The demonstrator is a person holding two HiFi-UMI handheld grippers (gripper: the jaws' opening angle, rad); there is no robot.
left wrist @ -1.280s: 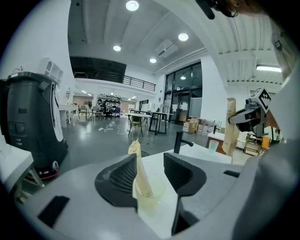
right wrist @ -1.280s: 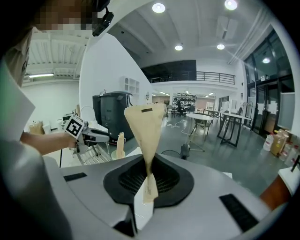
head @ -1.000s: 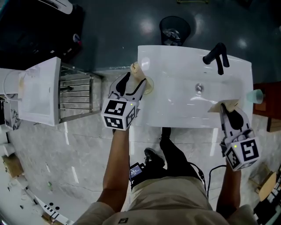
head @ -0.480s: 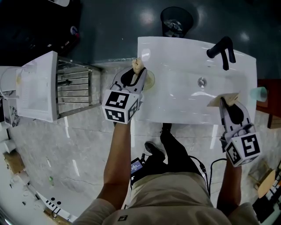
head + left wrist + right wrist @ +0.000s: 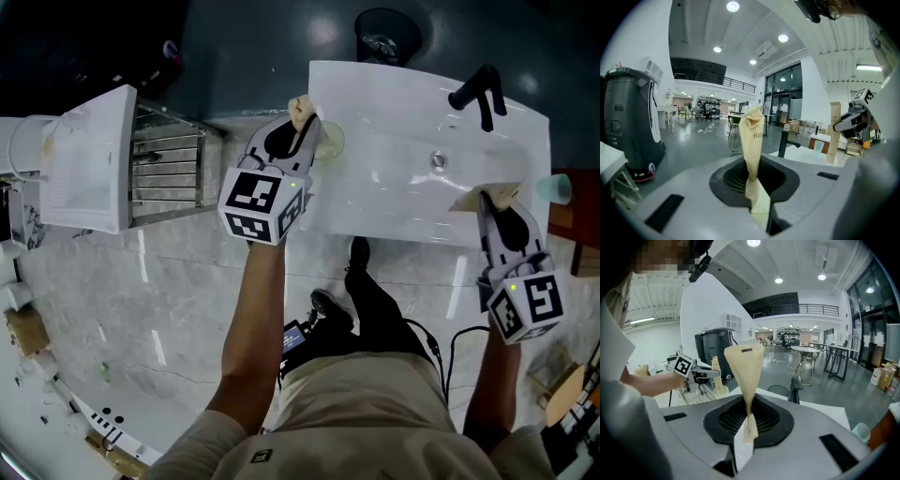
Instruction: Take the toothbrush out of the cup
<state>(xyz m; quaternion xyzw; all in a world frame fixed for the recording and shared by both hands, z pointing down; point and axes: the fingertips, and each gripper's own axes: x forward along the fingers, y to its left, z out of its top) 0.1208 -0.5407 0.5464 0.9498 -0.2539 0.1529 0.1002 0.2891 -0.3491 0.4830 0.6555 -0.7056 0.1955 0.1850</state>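
The cream paper-wrapped toothbrush [image 5: 752, 140] stands upright, held near its lower part by my left gripper [image 5: 302, 129]. Those jaws have just been closing and now clamp it. In the head view the toothbrush lies upper centre, at the left edge of the white washbasin [image 5: 403, 206], right by the pale round cup [image 5: 330, 142]. I cannot tell whether its lower end is inside the cup. At centre right, by the basin's near right corner, my right gripper [image 5: 494, 202] has its jaws clamped on a beige fan-shaped paper packet [image 5: 744, 366]. The black faucet [image 5: 478, 92] is upper right, the pale green cup [image 5: 555, 187] at the far right edge, and the black bin [image 5: 387, 36] top centre.
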